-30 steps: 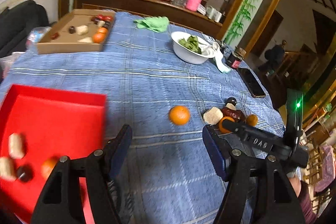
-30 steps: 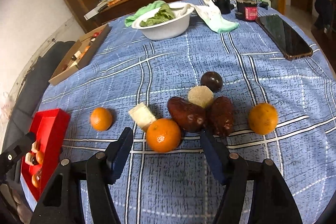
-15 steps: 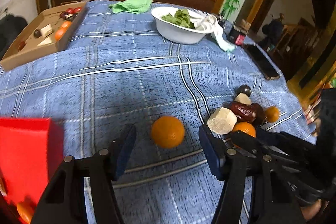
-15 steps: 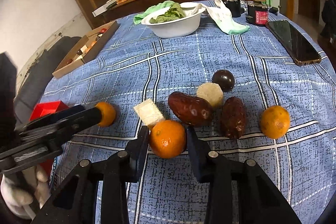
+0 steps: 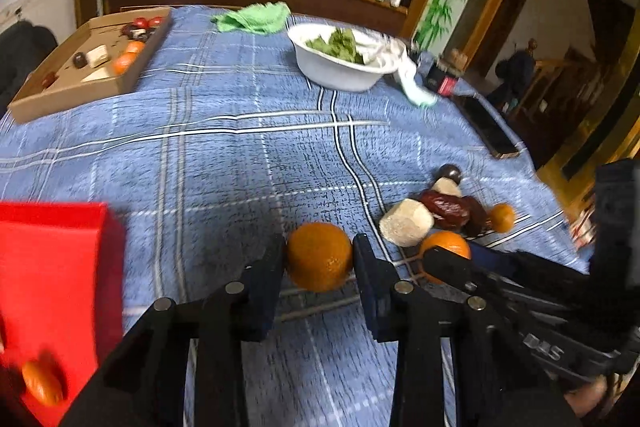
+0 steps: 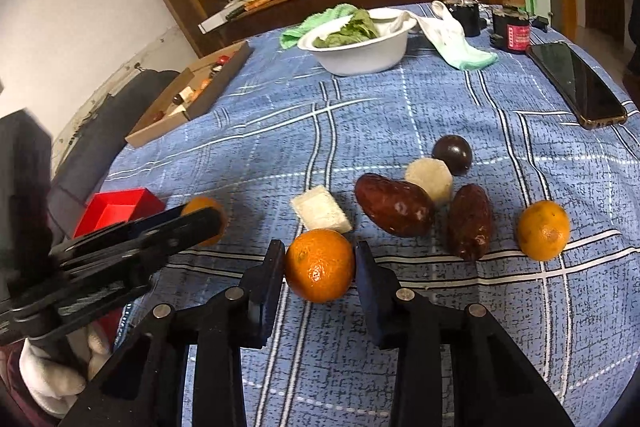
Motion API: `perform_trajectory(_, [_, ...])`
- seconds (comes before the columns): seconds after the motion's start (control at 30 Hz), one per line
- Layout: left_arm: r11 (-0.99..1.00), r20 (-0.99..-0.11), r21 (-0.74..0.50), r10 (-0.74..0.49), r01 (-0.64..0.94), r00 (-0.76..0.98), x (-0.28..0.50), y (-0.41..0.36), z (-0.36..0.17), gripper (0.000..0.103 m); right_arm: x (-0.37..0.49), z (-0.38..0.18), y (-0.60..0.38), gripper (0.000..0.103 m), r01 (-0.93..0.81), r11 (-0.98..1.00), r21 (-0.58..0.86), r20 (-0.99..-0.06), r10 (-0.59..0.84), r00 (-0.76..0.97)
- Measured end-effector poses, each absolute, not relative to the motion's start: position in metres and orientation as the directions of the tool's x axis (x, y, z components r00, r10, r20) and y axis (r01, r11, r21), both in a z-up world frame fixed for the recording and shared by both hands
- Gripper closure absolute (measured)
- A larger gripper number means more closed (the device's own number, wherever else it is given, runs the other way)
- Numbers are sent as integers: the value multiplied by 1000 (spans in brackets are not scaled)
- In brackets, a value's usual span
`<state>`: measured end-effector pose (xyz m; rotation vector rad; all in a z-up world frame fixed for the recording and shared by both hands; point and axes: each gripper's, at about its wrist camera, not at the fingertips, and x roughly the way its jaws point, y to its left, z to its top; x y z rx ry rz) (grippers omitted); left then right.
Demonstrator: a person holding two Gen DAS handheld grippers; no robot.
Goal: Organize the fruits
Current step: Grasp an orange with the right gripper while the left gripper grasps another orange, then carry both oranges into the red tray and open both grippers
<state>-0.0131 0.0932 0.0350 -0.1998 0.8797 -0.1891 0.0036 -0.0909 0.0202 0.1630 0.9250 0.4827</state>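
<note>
Orange peel filled the gap of both tools. Left tool [image 5: 319, 259] was clenched on a mandarin [image 5: 319, 255] at lower centre of its view, fruit apparently low against the blue checked cloth [image 5: 240, 155] of the worktop. Right tool [image 6: 320, 265] gripped a second mandarin [image 6: 320, 264] at lower centre of its own view.

Risks, as judged:
- Round, smooth fruit held near the fingertips; a fast lift could roll either mandarin out.
- Hard squeeze might bruise or split the peel.
- The tools sat just beside each other, left one's arm crossing the lower left of the right view; a simultaneous swing toward the red tray [image 5: 60, 267] could make them collide.
- Pale sugarcane chunk [image 6: 321, 214] touched or nearly touched the right mandarin; lifting might nudge it and the dates [image 6: 394, 205] behind.
</note>
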Motion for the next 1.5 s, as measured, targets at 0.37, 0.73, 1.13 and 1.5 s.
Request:
perform_trajectory(0.37, [950,-675,-303,-161,-72,720,-80,179,73,70,-4,24,-85,65,-349,885,307,-715,457,529])
perform_trajectory(0.73, [947,-741,-199,23,-252,671,-90,300,64,70,-41,65,11,65,-533,771,349,-714,587,382])
perform_trajectory(1.13, [938,-795,-225,-20,-264,606,-57,329,34,69,-53,52,159,64,-692,685,229,-776,557,295])
perform_trajectory(1.5, [917,-769,-294,-60,-269,637,-69,336,42,58,-53,27,191,58,-718,673,176,-812,512,280])
